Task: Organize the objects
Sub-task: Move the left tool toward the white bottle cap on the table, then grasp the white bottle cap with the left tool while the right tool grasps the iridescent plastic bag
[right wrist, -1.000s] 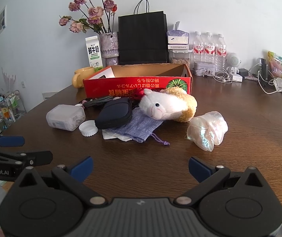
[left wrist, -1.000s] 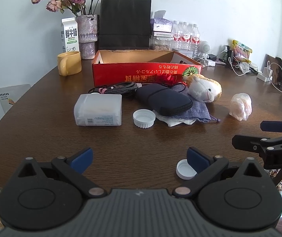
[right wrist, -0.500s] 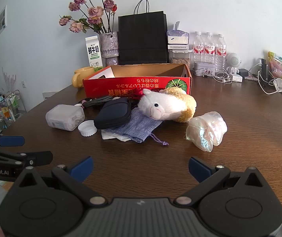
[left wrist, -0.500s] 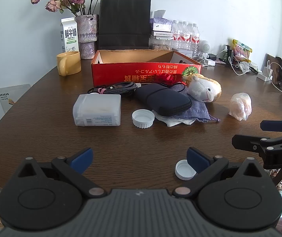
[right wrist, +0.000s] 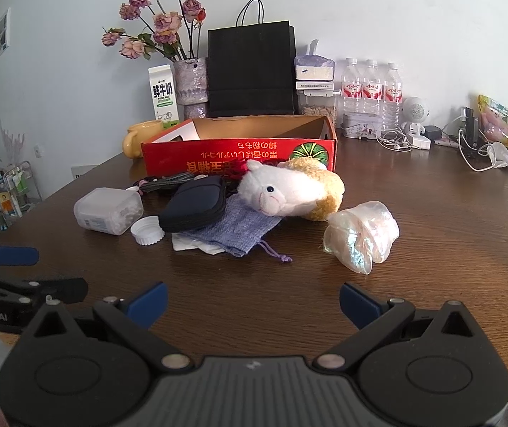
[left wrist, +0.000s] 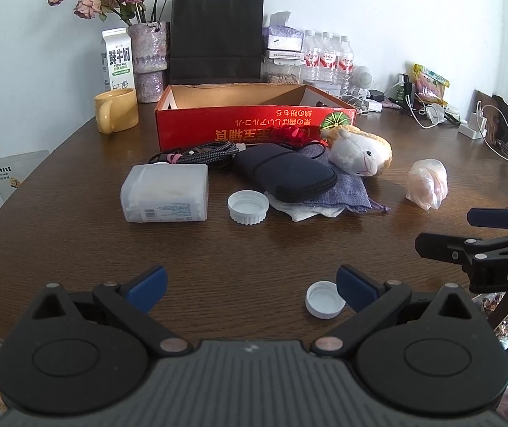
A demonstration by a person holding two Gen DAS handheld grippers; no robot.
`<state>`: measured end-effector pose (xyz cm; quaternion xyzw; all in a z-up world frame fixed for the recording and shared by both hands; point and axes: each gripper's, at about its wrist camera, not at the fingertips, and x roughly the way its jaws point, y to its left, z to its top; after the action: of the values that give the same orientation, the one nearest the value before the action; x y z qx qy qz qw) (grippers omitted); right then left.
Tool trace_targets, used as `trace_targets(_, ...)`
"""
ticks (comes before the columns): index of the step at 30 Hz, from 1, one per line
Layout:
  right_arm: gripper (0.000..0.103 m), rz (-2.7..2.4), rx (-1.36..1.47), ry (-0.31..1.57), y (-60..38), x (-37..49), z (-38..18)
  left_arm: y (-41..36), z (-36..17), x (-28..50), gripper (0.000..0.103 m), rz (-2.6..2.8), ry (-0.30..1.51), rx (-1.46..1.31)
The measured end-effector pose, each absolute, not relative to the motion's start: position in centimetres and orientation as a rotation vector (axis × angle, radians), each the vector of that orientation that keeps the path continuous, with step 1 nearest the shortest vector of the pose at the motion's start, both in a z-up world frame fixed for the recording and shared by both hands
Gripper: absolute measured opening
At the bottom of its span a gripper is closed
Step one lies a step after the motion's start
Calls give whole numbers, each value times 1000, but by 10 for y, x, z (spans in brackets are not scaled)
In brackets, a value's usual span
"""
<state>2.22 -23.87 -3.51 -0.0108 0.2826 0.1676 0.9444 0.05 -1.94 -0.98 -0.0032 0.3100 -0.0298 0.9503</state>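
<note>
You're holding your left gripper (left wrist: 250,284) low over the wooden table (left wrist: 76,242), jaws spread wide with nothing between them. Ahead and left of its left fingertip, the frosted plastic box (left wrist: 165,192) is lying on its side; its label is too small to read. Straight ahead of the gap, the large white cap (left wrist: 248,207) is sitting open side up, just beside the dark zip pouch (left wrist: 286,176). That pouch is covering most of the purple drawstring bag (left wrist: 350,192), and something white and crumpled is poking out beneath; you can't tell what it is. The small white cap (left wrist: 323,299) is tucked against the right fingertip, partly hidden by it.

Your right gripper (right wrist: 252,300) is hovering too, jaws wide apart and holding nothing. Ahead of its gap, the plush sheep (right wrist: 289,188) is leaning by the red cardboard box (right wrist: 239,153), blocking part of the print. Ahead of the right fingertip, the iridescent wrapped bundle (right wrist: 362,236) is sitting alone; its contents aren't readable. The braided cable (right wrist: 168,179) is mostly hidden behind the pouch.
</note>
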Motion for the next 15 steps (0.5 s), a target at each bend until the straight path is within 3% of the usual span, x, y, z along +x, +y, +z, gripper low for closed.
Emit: trace_targets(15, 103, 304, -56, 572, -265, 30, -44, -47, -28, 13, 100, -96, 718, 12)
